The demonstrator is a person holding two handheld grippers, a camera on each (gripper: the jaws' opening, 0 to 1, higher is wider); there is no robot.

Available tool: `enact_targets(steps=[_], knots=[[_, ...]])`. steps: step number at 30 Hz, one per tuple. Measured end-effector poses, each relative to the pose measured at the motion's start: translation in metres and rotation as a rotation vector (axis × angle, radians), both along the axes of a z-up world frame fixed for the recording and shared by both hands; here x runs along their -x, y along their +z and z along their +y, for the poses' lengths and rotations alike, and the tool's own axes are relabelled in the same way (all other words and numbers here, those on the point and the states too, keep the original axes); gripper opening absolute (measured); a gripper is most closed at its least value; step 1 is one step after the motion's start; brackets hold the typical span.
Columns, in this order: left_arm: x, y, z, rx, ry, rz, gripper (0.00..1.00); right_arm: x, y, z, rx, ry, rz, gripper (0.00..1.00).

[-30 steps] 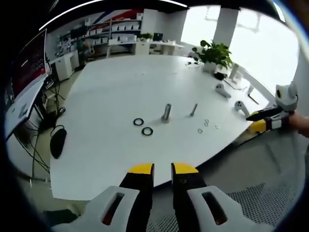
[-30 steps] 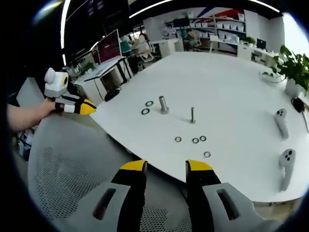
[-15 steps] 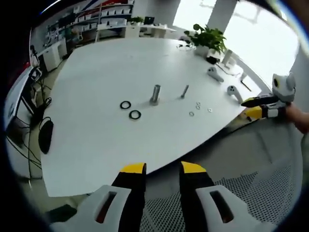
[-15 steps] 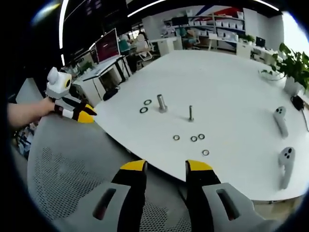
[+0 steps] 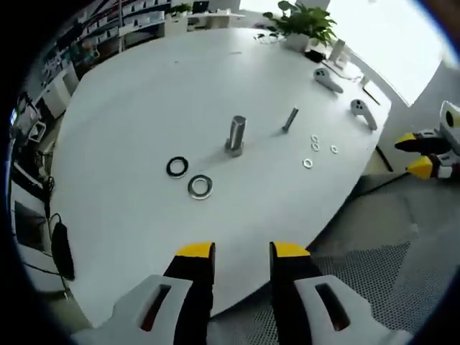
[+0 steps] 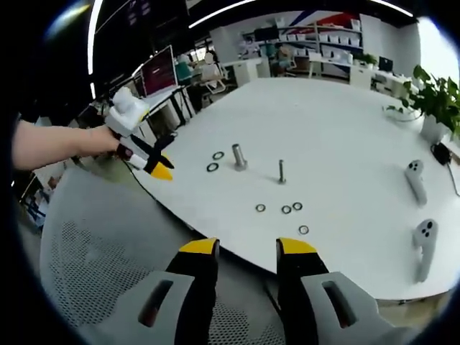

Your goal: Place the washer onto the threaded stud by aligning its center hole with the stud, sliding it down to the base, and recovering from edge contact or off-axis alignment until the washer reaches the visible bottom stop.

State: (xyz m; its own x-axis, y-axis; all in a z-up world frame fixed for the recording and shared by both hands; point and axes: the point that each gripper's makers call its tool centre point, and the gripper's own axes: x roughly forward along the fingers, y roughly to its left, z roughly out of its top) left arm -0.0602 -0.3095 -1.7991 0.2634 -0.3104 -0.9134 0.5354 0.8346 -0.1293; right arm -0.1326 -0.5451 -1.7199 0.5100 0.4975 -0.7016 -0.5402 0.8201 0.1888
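On the white table [image 5: 129, 108]: one thick stud [image 5: 236, 134], one thin stud [image 5: 290, 118] beside it, two large washers [image 5: 200, 187] near the thick stud, four small washers [image 5: 307, 163]. Left gripper [image 5: 241, 250] and right gripper [image 6: 246, 246]: jaws apart, empty. No legible writing.

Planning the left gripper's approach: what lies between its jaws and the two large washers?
In the left gripper view, bare white table separates the left gripper from the silver washer and black washer; nothing lies between.

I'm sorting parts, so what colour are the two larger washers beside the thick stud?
One larger washer is black, the other silver; clearest in the left gripper view.
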Motion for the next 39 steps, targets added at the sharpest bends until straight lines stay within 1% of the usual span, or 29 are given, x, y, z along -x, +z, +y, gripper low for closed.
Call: enact_targets(steps=[2,5,8,10,11,13,15,17,20,22,24,26,27,29,31,32,33,34,35,39], knots=[[-0.013,-0.012,0.000,-0.043,-0.020,0.005,0.29,-0.001,0.000,-0.001,0.001,-0.003,-0.001,0.34],[-0.028,-0.020,0.000,-0.070,-0.013,0.001,0.30,-0.001,0.001,-0.001,0.003,-0.001,-0.010,0.34],[-0.044,-0.028,0.006,-0.082,0.027,0.003,0.31,-0.002,0.000,-0.002,0.004,-0.005,-0.006,0.34],[-0.050,-0.032,0.011,-0.084,0.083,0.014,0.32,-0.002,0.001,-0.002,0.004,-0.008,-0.012,0.34],[-0.055,-0.034,0.014,-0.081,0.113,0.018,0.33,-0.003,0.001,-0.002,0.003,-0.010,-0.014,0.34],[-0.062,-0.034,0.011,-0.055,0.141,0.018,0.35,-0.003,0.002,-0.002,0.003,-0.009,-0.016,0.34],[-0.065,-0.035,0.009,-0.053,0.144,0.020,0.36,-0.003,0.002,-0.001,0.002,-0.008,-0.019,0.34],[-0.067,-0.038,0.009,-0.064,0.134,0.009,0.36,-0.004,0.002,-0.001,0.003,-0.007,-0.022,0.34],[-0.074,-0.042,0.014,-0.079,0.152,-0.002,0.36,-0.005,0.003,-0.001,0.005,-0.003,-0.029,0.33],[-0.075,-0.045,0.011,-0.068,0.163,0.001,0.37,-0.005,0.003,-0.001,0.005,-0.005,-0.027,0.33],[-0.071,-0.048,0.008,-0.081,0.141,0.022,0.38,-0.005,0.003,-0.001,0.007,-0.002,-0.026,0.33],[-0.068,-0.051,0.009,-0.124,0.089,0.030,0.37,-0.005,0.002,-0.001,0.009,0.000,-0.026,0.33],[-0.072,-0.049,0.009,-0.134,0.072,-0.004,0.36,-0.005,0.002,-0.001,0.009,0.000,-0.026,0.33],[-0.075,-0.051,0.010,-0.127,0.082,0.004,0.36,-0.005,0.002,-0.001,0.010,0.000,-0.026,0.33],[-0.076,-0.050,0.009,-0.129,0.084,0.013,0.36,-0.004,0.002,-0.001,0.010,0.000,-0.025,0.33],[-0.076,-0.051,0.010,-0.148,0.069,0.024,0.35,-0.005,0.002,-0.001,0.011,0.001,-0.027,0.33],[-0.075,-0.052,0.011,-0.177,0.034,0.027,0.35,-0.005,0.002,-0.001,0.011,0.001,-0.028,0.33],[-0.076,-0.052,0.008,-0.184,-0.001,0.020,0.34,-0.005,0.002,-0.001,0.011,0.000,-0.027,0.33],[-0.075,-0.053,0.005,-0.174,0.019,0.031,0.32,-0.005,0.002,-0.001,0.012,0.001,-0.026,0.33],[-0.075,-0.053,0.004,-0.192,-0.005,0.057,0.29,-0.004,0.002,0.000,0.014,0.008,-0.025,0.33]])
